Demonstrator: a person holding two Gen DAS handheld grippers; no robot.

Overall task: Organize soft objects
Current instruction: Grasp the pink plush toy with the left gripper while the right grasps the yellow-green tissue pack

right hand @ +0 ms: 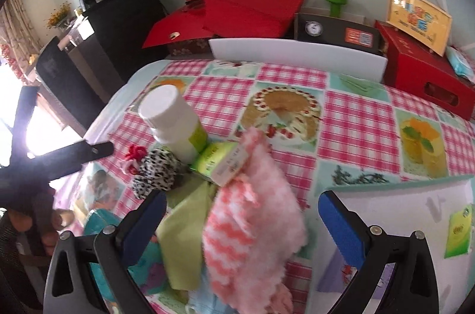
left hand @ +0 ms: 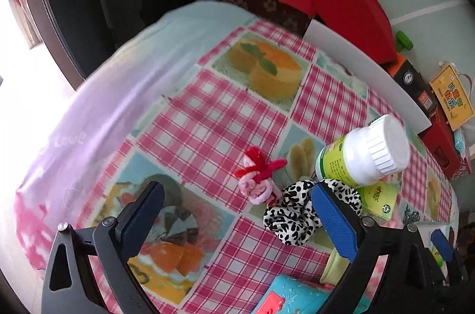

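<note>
While agape, right claw [right hand: 242, 220] straddles pink sock [right hand: 252, 213].

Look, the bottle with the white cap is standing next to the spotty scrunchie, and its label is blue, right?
Not quite. The bottle does stand next to the spotty scrunchie, and its cap is white, but the label is green, not blue. The left wrist view shows it clearly.
</note>
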